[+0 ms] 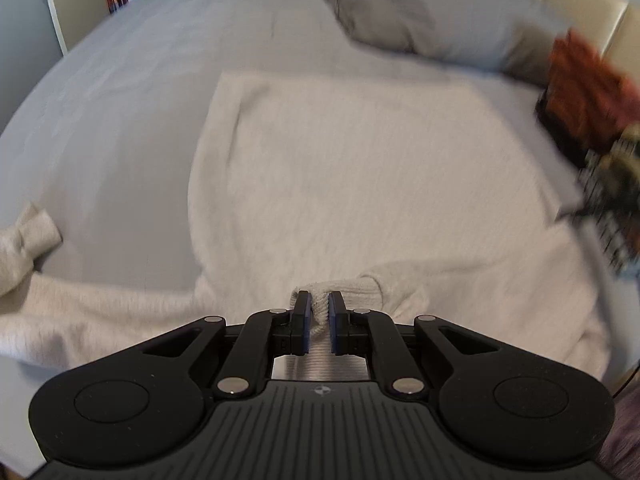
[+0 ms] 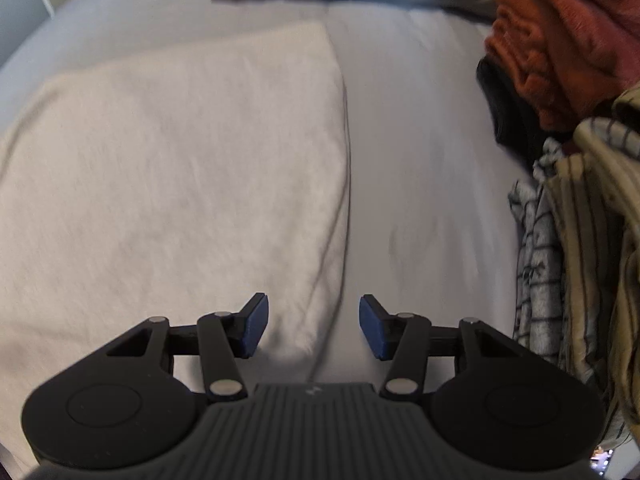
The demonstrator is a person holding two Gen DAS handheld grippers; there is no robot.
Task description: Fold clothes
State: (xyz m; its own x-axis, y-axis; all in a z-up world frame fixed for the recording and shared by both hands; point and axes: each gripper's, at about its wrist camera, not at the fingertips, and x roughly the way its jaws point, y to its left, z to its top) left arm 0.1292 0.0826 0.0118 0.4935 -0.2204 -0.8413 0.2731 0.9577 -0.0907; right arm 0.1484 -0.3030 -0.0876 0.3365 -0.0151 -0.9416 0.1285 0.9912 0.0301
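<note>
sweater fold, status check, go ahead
Left gripper shut on sweater cuff. Right gripper open, empty, over sweater edge. Clothes pile right, clear of fold.

Cream sweater [image 1: 340, 160], grey bedsheet [image 1: 140, 80], rust-orange knit [image 2: 560, 40]

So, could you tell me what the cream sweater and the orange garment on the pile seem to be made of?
The cream sweater looks like a soft, matte knit, perhaps wool or cotton: the cuff pinched in the left gripper shows ribbing. The orange garment seems a chunkier, fuzzy knit with raised ridges; blur leaves the fibre open.
</note>
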